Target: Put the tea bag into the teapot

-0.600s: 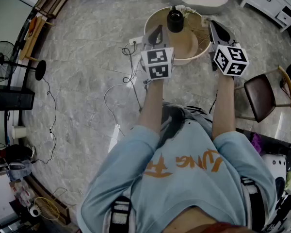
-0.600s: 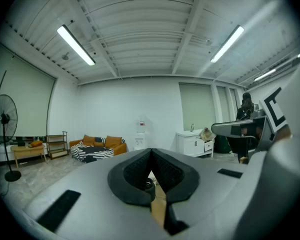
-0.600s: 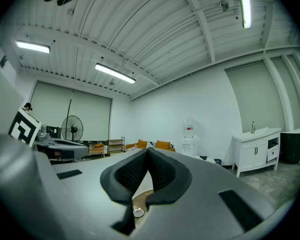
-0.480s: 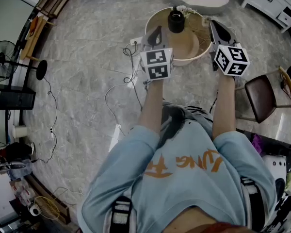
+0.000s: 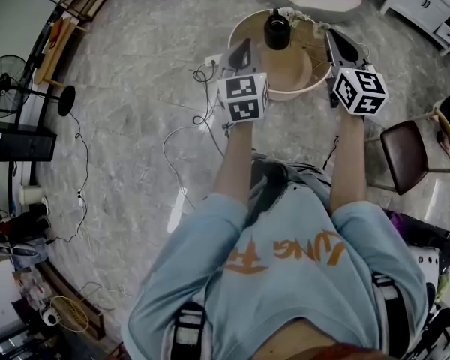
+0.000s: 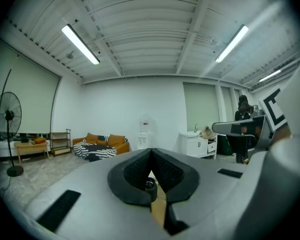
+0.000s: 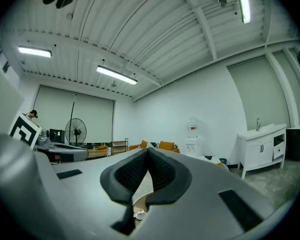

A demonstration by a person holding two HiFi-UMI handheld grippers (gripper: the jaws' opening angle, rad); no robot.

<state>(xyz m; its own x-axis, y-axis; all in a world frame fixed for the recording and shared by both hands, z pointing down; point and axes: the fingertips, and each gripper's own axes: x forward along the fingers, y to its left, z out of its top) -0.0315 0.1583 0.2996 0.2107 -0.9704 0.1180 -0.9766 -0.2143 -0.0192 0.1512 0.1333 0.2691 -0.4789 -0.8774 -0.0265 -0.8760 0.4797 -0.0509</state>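
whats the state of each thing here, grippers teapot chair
Left gripper: shut, empty.
Right gripper: shut, empty.
Small black teapot: upright on the round light wooden table; lid unclear.
Brown wooden chair: upright, unoccupied.

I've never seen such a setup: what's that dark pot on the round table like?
The teapot is small and dark, almost black, standing upright toward the far side of the round, light wooden table. From above it shows a round top; spout and handle cannot be made out. Neither gripper touches it: left gripper and right gripper, both shut, are held nearer the person, one either side.
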